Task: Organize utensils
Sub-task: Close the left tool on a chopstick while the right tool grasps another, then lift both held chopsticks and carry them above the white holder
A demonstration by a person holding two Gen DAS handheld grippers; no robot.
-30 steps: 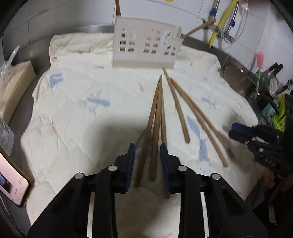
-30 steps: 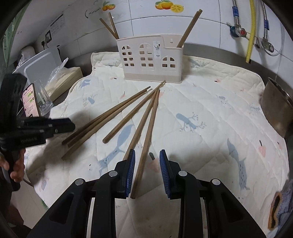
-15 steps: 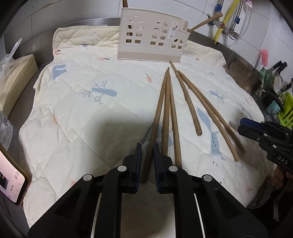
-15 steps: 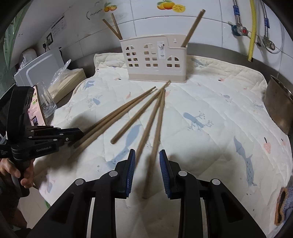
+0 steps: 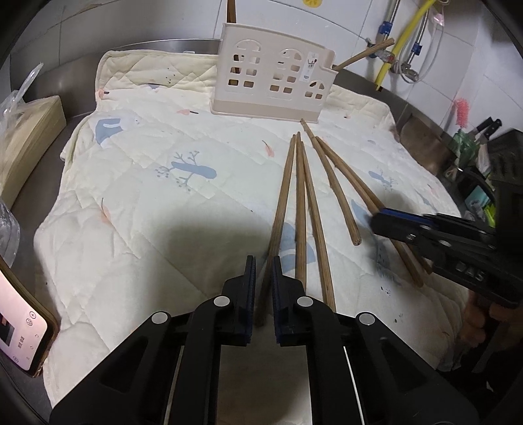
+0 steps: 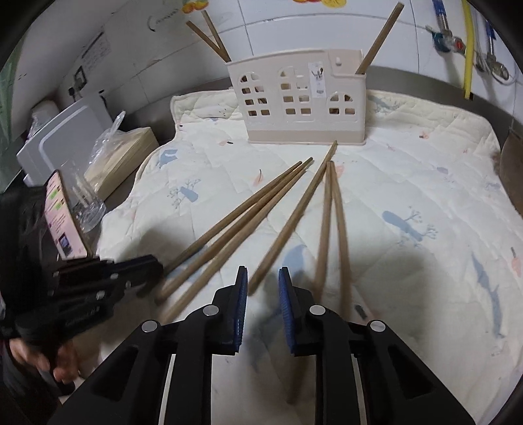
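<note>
Left wrist view: the left gripper [image 5: 263,284] is clamped on the near end of the leftmost chopstick [image 5: 281,209], which lies on the quilted cloth [image 5: 130,202] pointing toward the utensil holder [image 5: 271,78]. Right wrist view: the right gripper [image 6: 261,294], angled downward, has just been narrowing its jaws, which stand slightly apart just short of the middle chopstick [image 6: 291,222], its near end not yet between the pads.

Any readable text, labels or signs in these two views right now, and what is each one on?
"DAS": on the right tongs' body, left wrist view.
Holder sticker: print too small to read.
Phone screen: text blurred.
Wall note: too small to read.
Black scrawl on wall tile: illegible.
Fruit stickers on the tiles: pictures, no words.
</note>
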